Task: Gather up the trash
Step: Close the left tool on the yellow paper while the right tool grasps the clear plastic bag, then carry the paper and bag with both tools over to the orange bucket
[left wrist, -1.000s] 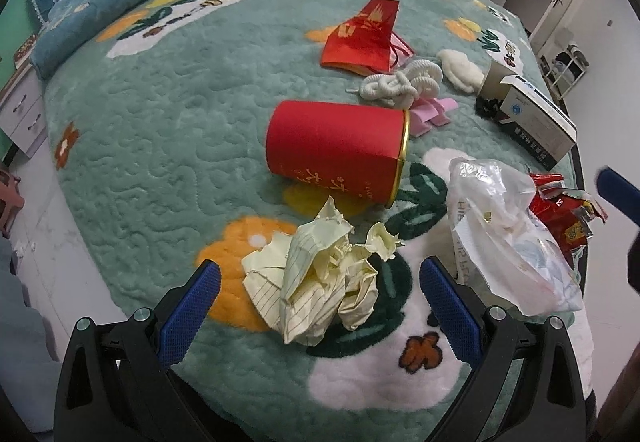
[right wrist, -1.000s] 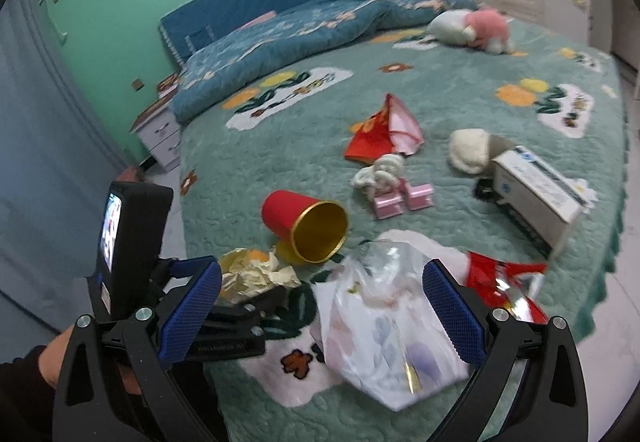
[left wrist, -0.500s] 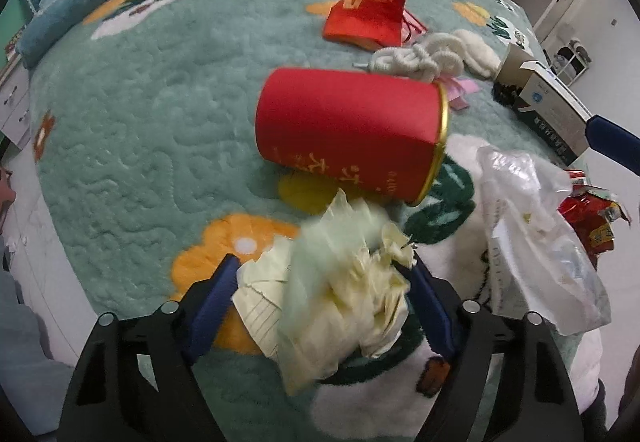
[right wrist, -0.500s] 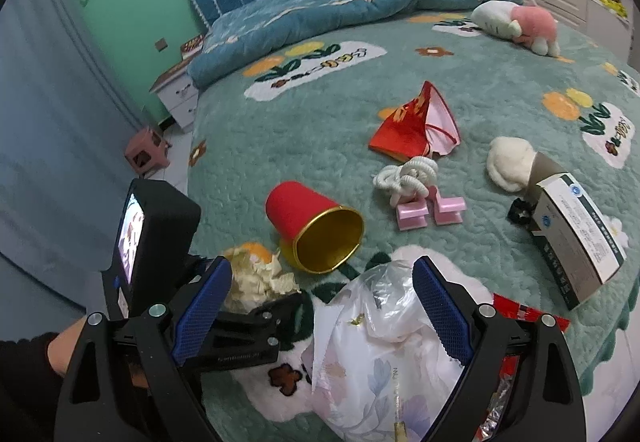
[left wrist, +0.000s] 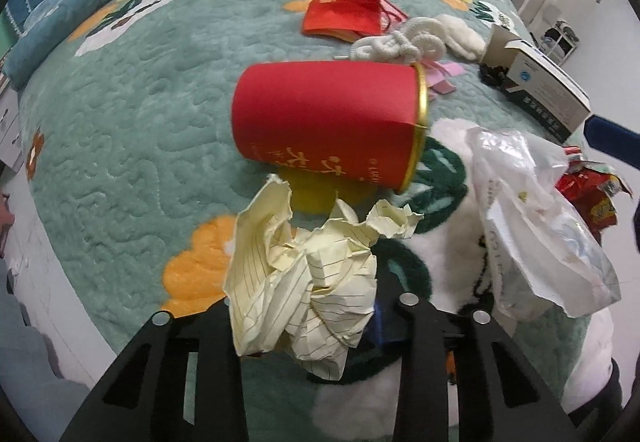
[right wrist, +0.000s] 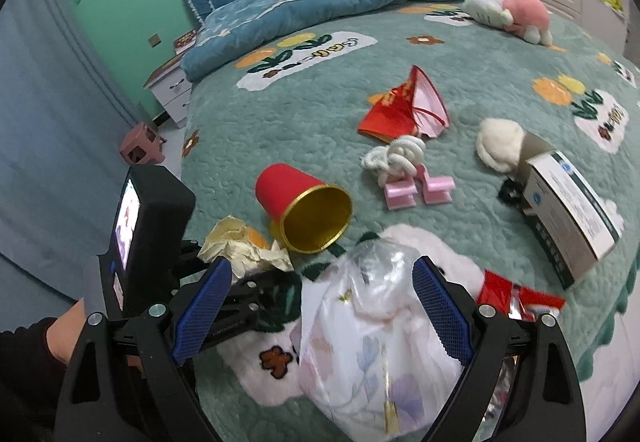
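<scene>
1. The left gripper point(left wrist: 308, 316) has its fingers clamped on the crumpled yellow lined paper wad point(left wrist: 304, 282), at the near edge of the green quilted bed point(left wrist: 140, 101).
2. The right gripper point(right wrist: 320, 310) hovers, fingers apart, straddling the translucent floral plastic bag point(right wrist: 372, 342), which lies just right of the wad.
3. Beyond lies a red paper cup with gold rim point(left wrist: 328, 121), on its side, mouth to the right; its gold lettering is unreadable.

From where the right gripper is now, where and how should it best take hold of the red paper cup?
Probably at the gold rim. The red paper cup lies on its side with its mouth toward the open right gripper. Come from the front: one finger inside, one outside the upper wall, since the round body could roll.
</scene>
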`<state>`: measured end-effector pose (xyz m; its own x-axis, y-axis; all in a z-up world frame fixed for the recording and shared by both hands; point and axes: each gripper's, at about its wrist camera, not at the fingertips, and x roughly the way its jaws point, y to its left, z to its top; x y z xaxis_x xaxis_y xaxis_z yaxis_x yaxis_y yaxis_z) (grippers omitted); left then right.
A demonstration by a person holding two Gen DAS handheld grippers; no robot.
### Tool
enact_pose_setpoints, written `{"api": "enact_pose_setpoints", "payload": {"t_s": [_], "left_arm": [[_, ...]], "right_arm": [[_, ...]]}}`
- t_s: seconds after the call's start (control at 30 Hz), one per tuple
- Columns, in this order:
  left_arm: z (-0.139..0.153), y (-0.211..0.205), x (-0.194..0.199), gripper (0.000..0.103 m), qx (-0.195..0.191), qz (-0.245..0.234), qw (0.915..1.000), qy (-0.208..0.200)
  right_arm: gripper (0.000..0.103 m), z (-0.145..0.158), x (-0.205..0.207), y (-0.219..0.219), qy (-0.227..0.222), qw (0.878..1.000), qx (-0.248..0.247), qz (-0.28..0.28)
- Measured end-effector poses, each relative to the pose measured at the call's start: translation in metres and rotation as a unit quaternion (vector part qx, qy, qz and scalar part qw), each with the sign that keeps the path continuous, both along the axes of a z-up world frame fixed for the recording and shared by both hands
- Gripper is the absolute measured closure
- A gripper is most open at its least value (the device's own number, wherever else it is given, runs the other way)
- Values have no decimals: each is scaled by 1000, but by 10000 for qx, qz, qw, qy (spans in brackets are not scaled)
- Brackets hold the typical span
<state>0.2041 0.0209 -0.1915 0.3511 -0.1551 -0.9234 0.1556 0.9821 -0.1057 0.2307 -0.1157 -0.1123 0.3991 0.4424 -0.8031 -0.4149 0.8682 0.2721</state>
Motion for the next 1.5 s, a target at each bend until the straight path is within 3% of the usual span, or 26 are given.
{"api": "enact_pose_setpoints", "payload": {"t_s": [0.23,0.5,0.7,0.73,0.77,0.97,1.1,1.23,1.5], "left_arm": [[23,-10,-19,69,-147,-188,9995,-192],[42,-22,-38,69,-109,-403,9983,-399],[37,-22,-42,68,-58,-416,9986,-314],[37,-21,-43,68,-68,-423,9987,-293],[36,-22,-43,68,-74,-433,9987,-277],[31,-23,-41,68,-146,-416,9988,-196],[28,-23,-42,68,-136,-404,9990,-162],[36,-21,-46,68,-114,-392,9988,-254],[71,-22,-62,68,-97,-376,9969,-688]], "right_arm": [[13,2,-18,-14,26,9999,30,-150],[13,-9,-39,-21,-52,9991,-390,-135],[35,-37,-37,-22,217,9966,-788,-91],[43,-40,-36,-22,251,9964,-808,-87],[58,-43,-36,-22,288,9963,-813,-65],[95,-59,-31,-22,438,9939,-1014,37],[100,-59,-34,-23,350,9948,-960,53],[101,-35,-41,-29,170,9988,-458,-100],[101,15,-65,-33,-243,9994,-13,-244]]}}
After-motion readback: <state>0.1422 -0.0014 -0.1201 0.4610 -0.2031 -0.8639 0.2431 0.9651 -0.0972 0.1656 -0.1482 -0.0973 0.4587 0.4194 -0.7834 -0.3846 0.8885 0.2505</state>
